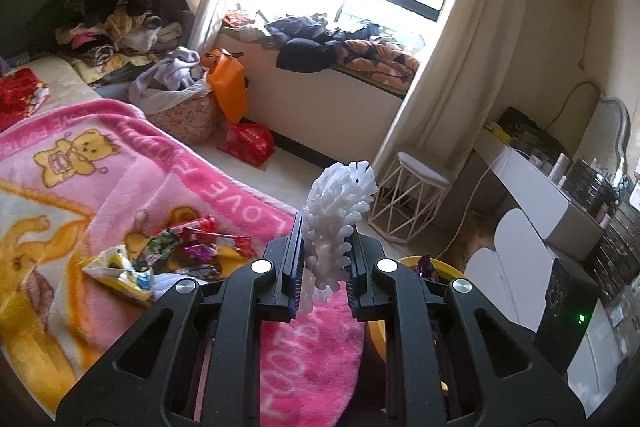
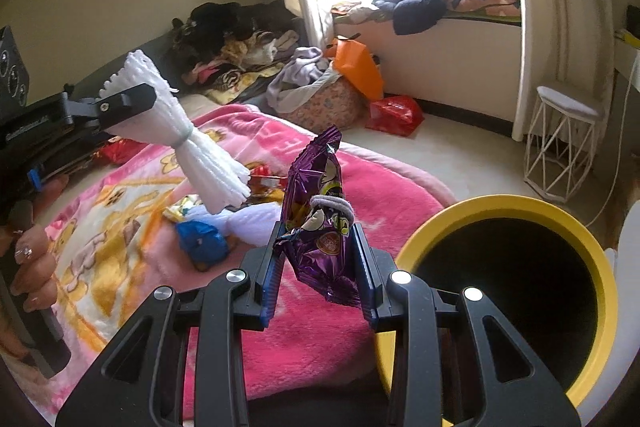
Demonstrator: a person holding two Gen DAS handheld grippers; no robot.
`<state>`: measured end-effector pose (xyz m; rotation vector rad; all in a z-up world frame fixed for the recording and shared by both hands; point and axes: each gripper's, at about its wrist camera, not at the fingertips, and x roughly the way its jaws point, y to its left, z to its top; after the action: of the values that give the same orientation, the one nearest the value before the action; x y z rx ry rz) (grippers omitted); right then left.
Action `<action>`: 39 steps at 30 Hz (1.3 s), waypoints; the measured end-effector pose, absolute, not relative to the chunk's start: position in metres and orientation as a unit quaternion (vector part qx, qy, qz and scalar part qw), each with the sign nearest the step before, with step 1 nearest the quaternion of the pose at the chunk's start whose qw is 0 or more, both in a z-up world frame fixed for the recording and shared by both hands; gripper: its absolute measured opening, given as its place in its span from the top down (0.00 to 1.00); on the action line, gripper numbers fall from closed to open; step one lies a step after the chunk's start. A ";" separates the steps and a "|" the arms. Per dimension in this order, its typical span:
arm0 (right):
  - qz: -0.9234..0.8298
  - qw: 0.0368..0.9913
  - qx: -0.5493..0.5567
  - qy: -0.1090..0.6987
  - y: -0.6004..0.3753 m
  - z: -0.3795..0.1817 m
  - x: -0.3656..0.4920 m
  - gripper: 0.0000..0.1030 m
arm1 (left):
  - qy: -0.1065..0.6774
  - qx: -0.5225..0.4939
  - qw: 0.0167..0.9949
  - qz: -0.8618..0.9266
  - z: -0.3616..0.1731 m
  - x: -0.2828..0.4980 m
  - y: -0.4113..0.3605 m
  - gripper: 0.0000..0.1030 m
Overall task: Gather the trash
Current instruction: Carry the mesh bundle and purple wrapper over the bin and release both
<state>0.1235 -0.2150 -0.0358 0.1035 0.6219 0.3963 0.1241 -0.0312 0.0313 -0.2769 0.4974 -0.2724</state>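
My left gripper [image 1: 325, 259] is shut on a white bundle of foam strips [image 1: 340, 211], held above the pink blanket [image 1: 120, 167]; the bundle also shows in the right wrist view [image 2: 192, 143]. My right gripper [image 2: 320, 259] is shut on a crumpled purple snack wrapper [image 2: 320, 211] with a grey hair tie [image 2: 332, 205] looped on it, held above the blanket just left of a yellow bin [image 2: 460, 227]. The bin's rim shows in the left wrist view [image 1: 448, 265]. Several wrappers [image 1: 176, 251] lie on the blanket.
A blue wrapper [image 2: 200, 239] and a white tissue [image 2: 256, 223] lie on the blanket. A white wire stool [image 1: 408, 195] stands near the curtain. A red bag [image 1: 246, 143], an orange bag [image 1: 228, 83] and a laundry basket [image 1: 184, 115] sit on the floor. A white desk [image 1: 532, 187] is at the right.
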 end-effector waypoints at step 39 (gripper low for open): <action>0.064 0.941 0.111 0.313 -0.306 -0.061 0.125 0.70 | 0.261 -0.103 0.936 -0.213 0.023 0.131 -0.117 0.88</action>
<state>0.1247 -0.3063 -0.0612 0.2269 0.6394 0.1298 0.1315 -0.1172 0.0229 -0.2103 0.5339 -0.4347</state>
